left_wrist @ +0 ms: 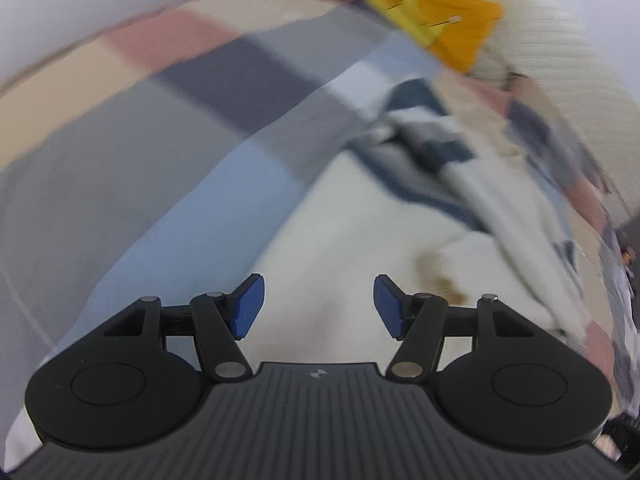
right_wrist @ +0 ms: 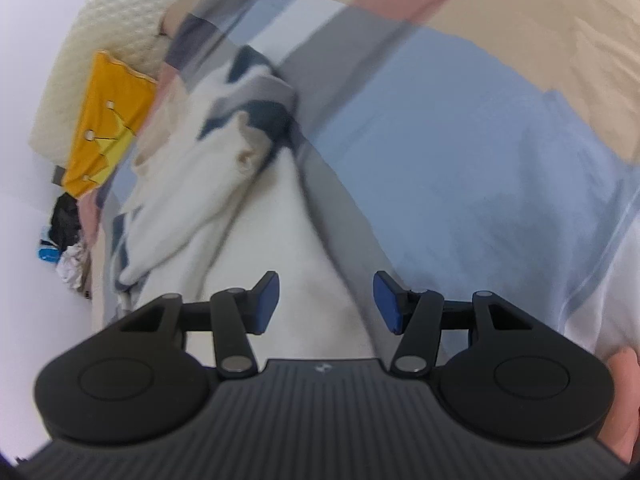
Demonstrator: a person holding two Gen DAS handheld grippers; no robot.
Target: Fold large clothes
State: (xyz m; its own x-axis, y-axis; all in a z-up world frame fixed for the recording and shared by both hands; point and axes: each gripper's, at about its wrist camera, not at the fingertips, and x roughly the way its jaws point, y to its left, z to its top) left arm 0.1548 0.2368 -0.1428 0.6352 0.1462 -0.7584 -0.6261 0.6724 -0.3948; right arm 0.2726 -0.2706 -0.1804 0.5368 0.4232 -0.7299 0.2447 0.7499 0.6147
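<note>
Left gripper (left_wrist: 319, 306) pads apart, nothing between, over the cream garment (left_wrist: 352, 240) lying on the checked bedspread (left_wrist: 168, 112), navy-patterned part bunched further up. Yellow cloth (left_wrist: 436, 20) at the far edge, beside a white knit pillow (left_wrist: 560, 48). Only the right wrist view shows the dark clutter pile (right_wrist: 64, 236) and a hand (right_wrist: 624, 400). Right gripper (right_wrist: 326, 302) jaws apart, empty, over the same garment. No containers visible.

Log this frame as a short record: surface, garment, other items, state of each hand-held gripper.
surface: bed with checked cover
garment: white garment with dark blue parts, crumpled at its far end
other items: yellow cloth, cream pillow
left hand-held gripper: open, nothing between the pads
right hand-held gripper: open, nothing gripped
image: blurred
</note>
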